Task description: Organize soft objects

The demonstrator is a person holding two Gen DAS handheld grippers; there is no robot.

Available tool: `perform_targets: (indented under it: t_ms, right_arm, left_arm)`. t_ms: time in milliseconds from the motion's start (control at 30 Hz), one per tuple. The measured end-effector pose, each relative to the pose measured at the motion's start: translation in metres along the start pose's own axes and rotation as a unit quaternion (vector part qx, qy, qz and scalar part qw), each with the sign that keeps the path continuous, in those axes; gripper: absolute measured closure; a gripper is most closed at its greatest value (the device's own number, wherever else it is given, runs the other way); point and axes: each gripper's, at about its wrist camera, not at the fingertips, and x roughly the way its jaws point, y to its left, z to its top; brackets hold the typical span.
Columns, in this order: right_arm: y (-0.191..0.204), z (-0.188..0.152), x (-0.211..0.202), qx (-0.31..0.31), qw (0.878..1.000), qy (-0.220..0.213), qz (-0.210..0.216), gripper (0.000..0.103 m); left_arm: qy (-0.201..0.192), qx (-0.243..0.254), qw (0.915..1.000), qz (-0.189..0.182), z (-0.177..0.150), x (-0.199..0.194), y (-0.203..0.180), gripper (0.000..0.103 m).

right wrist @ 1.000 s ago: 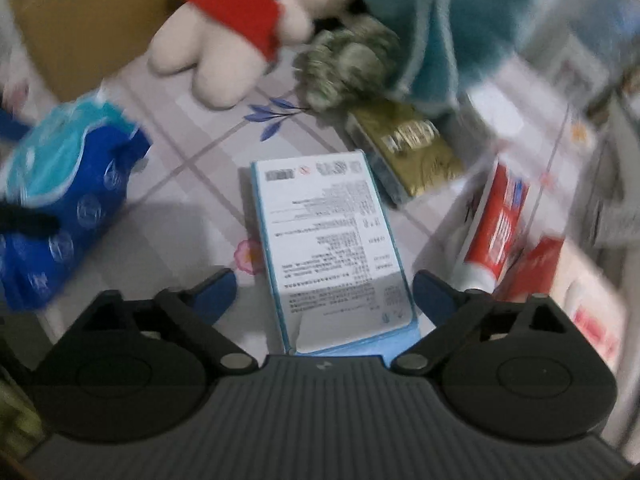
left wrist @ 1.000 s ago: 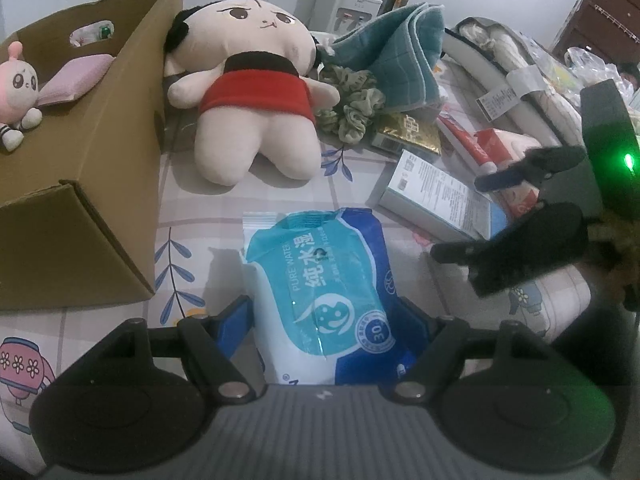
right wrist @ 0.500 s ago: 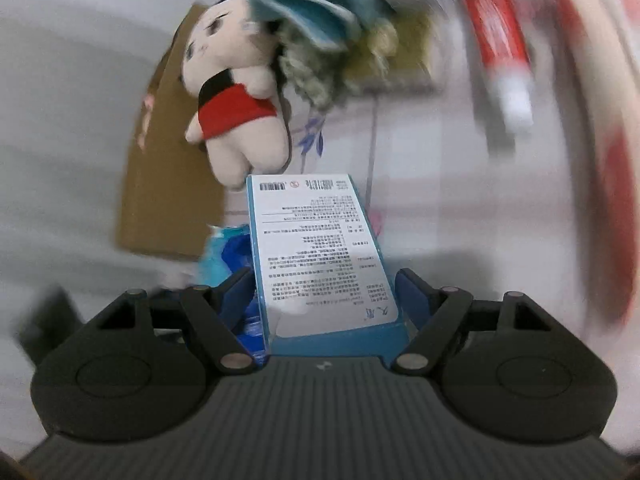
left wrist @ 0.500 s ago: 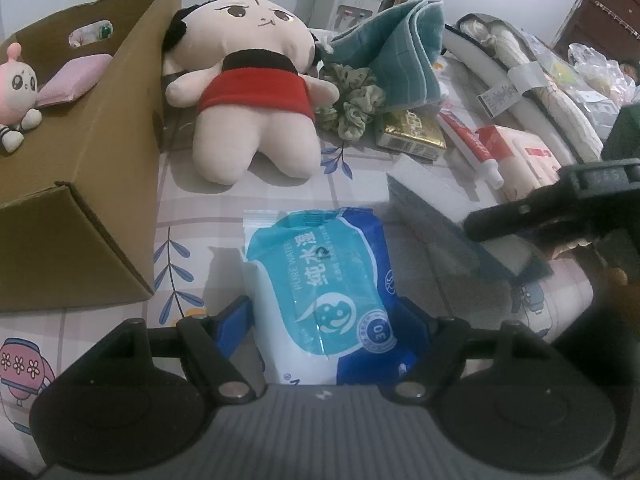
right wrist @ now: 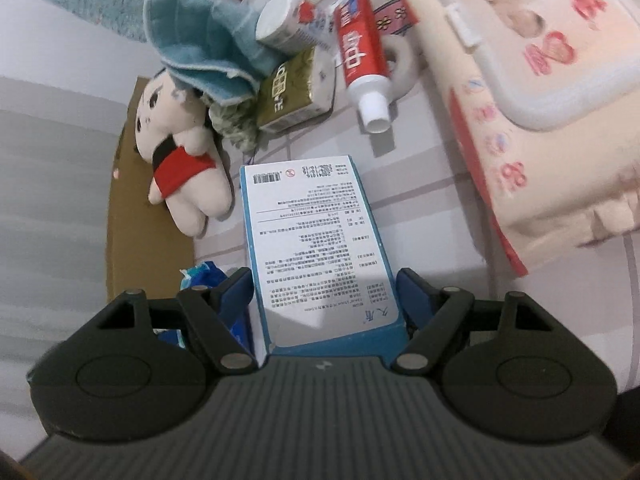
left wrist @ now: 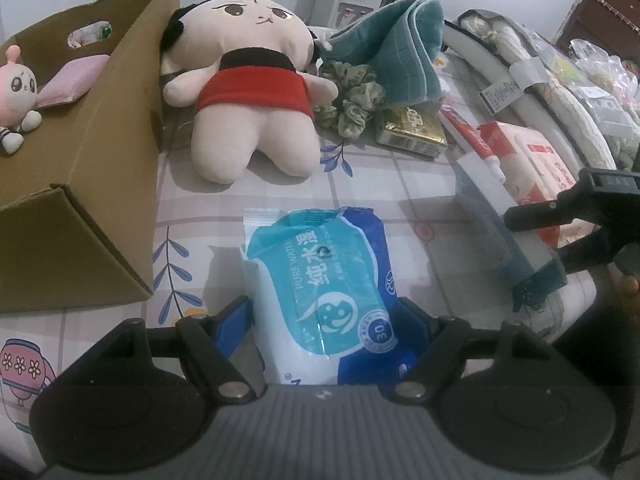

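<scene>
My left gripper clamps the wipes pack, just beside the cardboard box: soft, slippery film, best held mid-width. My right gripper clasps the stiff carton, farther from it.

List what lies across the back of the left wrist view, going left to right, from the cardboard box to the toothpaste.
cardboard box → big plush doll → green scrunchie → gold packet → toothpaste tube
</scene>
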Motion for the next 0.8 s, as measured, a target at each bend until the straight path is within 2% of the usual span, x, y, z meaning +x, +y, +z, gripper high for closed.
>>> perform_targets:
  t_ms: [67,133,200,267,333,400,533,633,700,733,767,800]
  right_arm:
    - [-0.007,-0.003,0.001,0.031,0.999,0.009,0.031,0.026]
    - [-0.02,-0.006,0.007,0.094,0.991,0.038,0.089,0.026]
    - [-0.026,-0.004,0.013,0.112,0.987,0.058,0.1,0.024]
    - [-0.021,-0.005,0.007,0.095,0.992,0.048,0.069,0.022]
    - [-0.016,-0.005,-0.005,0.079,0.996,0.026,0.043,0.013]
    - [-0.017,-0.005,-0.019,0.064,0.998,0.003,0.014,0.009]
    - [-0.015,-0.008,-0.035,0.026,0.998,-0.033,-0.051,0.009]
    - [-0.008,-0.014,-0.047,-0.013,0.996,-0.057,-0.062,0.009]
    - [0.015,-0.022,-0.049,-0.077,0.991,-0.076,-0.074,0.009]
    - [0.031,-0.029,-0.046,-0.125,0.985,-0.082,-0.085,0.009]
    - [0.047,-0.037,-0.041,-0.173,0.976,-0.085,-0.099,0.009]
    - [0.063,-0.049,-0.034,-0.232,0.961,-0.086,-0.121,0.008]
  left_arm:
    - [0.0,0.001,1.0,0.0,0.0,0.0,0.0,0.024]
    - [0.0,0.001,1.0,0.0,0.0,0.0,0.0,0.024]
    - [0.0,0.0,1.0,0.0,0.0,0.0,0.0,0.024]
    - [0.001,0.0,1.0,0.0,0.0,0.001,0.0,0.024]
    - [0.001,0.0,1.0,0.0,0.0,0.001,0.0,0.024]
    - [0.001,0.001,1.0,0.0,0.0,0.001,0.0,0.024]
    - [0.002,0.0,1.0,0.0,0.0,0.001,0.0,0.024]
    - [0.001,0.001,1.0,0.0,-0.001,0.001,0.0,0.024]
    - [0.002,0.002,1.0,0.001,-0.001,0.001,0.0,0.024]
    - [0.002,0.002,1.0,0.001,-0.001,0.001,0.0,0.024]
    - [0.002,0.002,1.0,0.001,0.0,0.001,0.0,0.024]
    - [0.002,0.002,1.0,0.001,0.0,0.001,0.0,0.024]
